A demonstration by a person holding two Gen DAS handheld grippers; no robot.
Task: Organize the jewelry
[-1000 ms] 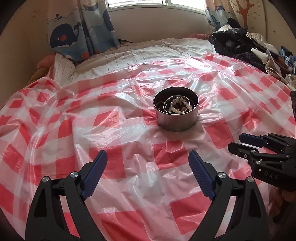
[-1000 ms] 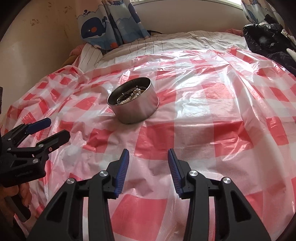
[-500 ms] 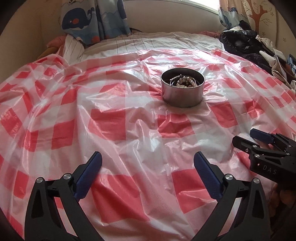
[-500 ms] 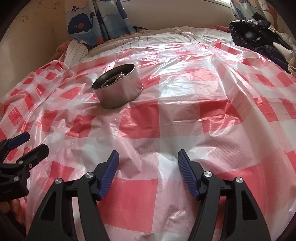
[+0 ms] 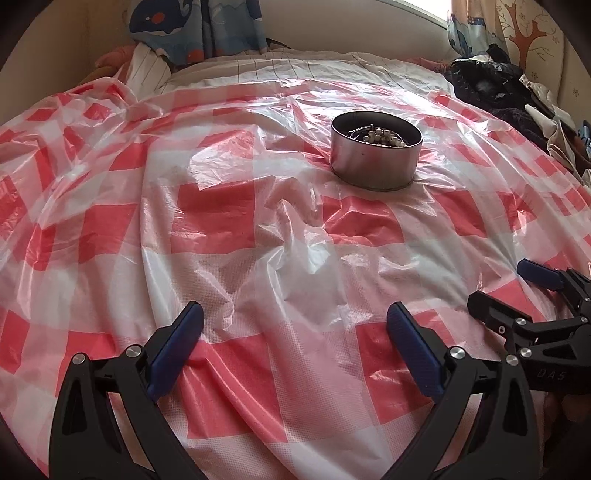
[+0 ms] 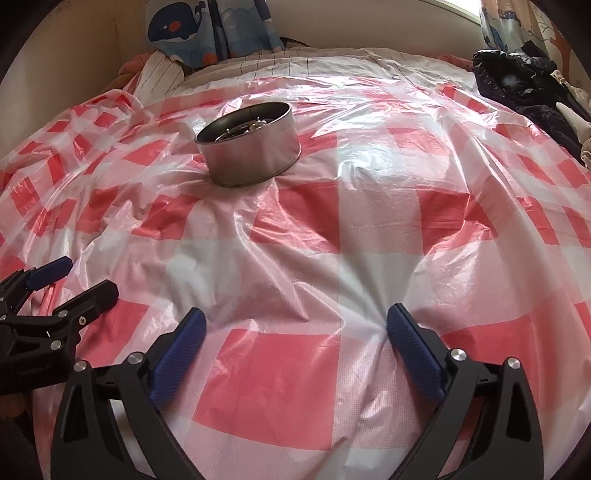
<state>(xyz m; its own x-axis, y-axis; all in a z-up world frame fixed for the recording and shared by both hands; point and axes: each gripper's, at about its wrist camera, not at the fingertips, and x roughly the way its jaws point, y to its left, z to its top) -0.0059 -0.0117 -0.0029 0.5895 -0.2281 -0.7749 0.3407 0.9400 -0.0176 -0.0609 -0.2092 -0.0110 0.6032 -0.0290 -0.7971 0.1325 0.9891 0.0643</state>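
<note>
A round metal tin (image 5: 375, 162) stands on a red-and-white checked plastic sheet (image 5: 221, 221) spread over a bed. It holds a pearl bead string (image 5: 380, 136) and some metal pieces. My left gripper (image 5: 293, 310) hangs low over the sheet, well short of the tin, open and empty. The right wrist view shows the tin (image 6: 251, 155) up and to the left, with beads (image 6: 255, 127) just visible over its rim. My right gripper (image 6: 295, 310) has its jaws opening wide with nothing between them. Each gripper shows in the other's view: right gripper (image 5: 498, 280), left gripper (image 6: 88, 275).
A pile of dark clothes (image 5: 491, 85) lies at the far right of the bed. Striped bedding (image 5: 295, 70) shows beyond the sheet. A whale-print curtain (image 5: 192, 26) hangs at the back wall under a window.
My right gripper's jaws have spread from narrow to wide. Both grippers have sunk toward the sheet and pulled back, so the tin looks farther off. The left jaws widened slightly.
</note>
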